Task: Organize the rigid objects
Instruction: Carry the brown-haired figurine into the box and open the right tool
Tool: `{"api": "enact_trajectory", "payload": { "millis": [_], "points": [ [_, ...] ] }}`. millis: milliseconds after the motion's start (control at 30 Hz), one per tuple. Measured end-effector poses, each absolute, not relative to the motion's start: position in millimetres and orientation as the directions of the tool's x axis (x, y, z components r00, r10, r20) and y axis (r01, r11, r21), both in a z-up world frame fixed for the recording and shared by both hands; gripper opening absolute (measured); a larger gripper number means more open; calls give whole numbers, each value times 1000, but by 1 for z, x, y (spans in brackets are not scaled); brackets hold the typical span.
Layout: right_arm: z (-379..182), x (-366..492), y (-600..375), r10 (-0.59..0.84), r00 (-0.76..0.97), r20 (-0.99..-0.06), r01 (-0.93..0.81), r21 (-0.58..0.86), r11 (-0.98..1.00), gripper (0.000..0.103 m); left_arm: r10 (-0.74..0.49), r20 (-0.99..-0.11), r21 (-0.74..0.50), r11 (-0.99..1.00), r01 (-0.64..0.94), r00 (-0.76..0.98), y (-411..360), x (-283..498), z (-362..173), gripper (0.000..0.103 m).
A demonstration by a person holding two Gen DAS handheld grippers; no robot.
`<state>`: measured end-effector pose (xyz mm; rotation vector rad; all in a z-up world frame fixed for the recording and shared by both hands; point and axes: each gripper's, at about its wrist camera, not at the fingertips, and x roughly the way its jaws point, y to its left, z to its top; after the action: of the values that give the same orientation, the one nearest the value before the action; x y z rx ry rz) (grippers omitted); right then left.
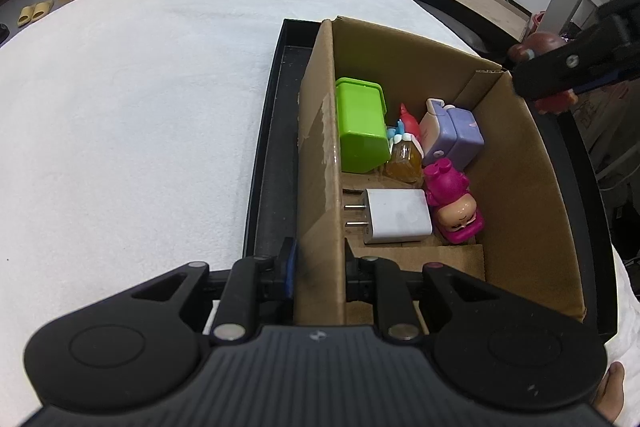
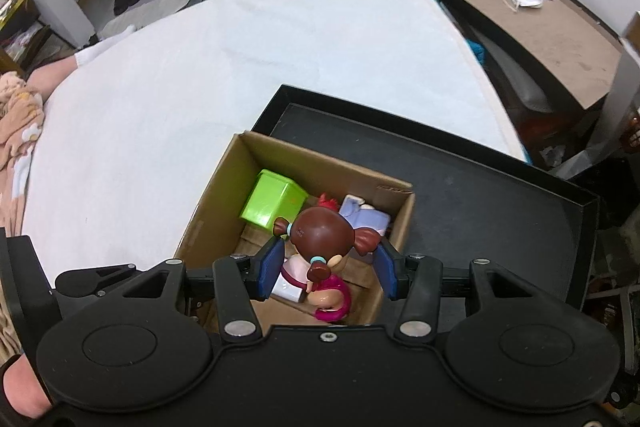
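An open cardboard box (image 1: pixel 520 187) stands in a black tray (image 1: pixel 272 147) on a white bed. My left gripper (image 1: pixel 320 267) is shut on the box's left wall at the near end. Inside lie a green block (image 1: pixel 360 127), a purple toy (image 1: pixel 452 135), a small orange bottle (image 1: pixel 404 157), a white charger (image 1: pixel 396 215) and a pink doll (image 1: pixel 452 203). My right gripper (image 2: pixel 326 267) is shut on a brown-haired doll (image 2: pixel 320 235), held above the box (image 2: pixel 224 203) and over the pink doll (image 2: pixel 332 299). In the left wrist view this right gripper (image 1: pixel 560 67) hangs over the box's far right corner.
The white bed cover (image 2: pixel 240 67) spreads to the left and beyond the tray (image 2: pixel 480 211). A dark side table (image 2: pixel 560 27) with cups and a face mask stands at the right. A person's leg and white sock (image 2: pixel 92 55) lie at the bed's left edge.
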<state>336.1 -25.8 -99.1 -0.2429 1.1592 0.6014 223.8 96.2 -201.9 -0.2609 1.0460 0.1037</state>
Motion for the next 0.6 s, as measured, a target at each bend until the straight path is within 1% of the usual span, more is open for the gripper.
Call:
{"api": "enact_trajectory", "payload": {
  "millis": [600],
  "points": [
    [-144, 323, 28, 290, 173, -941, -629, 121, 768, 48, -66, -860, -196, 958, -207, 507, 102, 223, -203, 18]
  ]
}}
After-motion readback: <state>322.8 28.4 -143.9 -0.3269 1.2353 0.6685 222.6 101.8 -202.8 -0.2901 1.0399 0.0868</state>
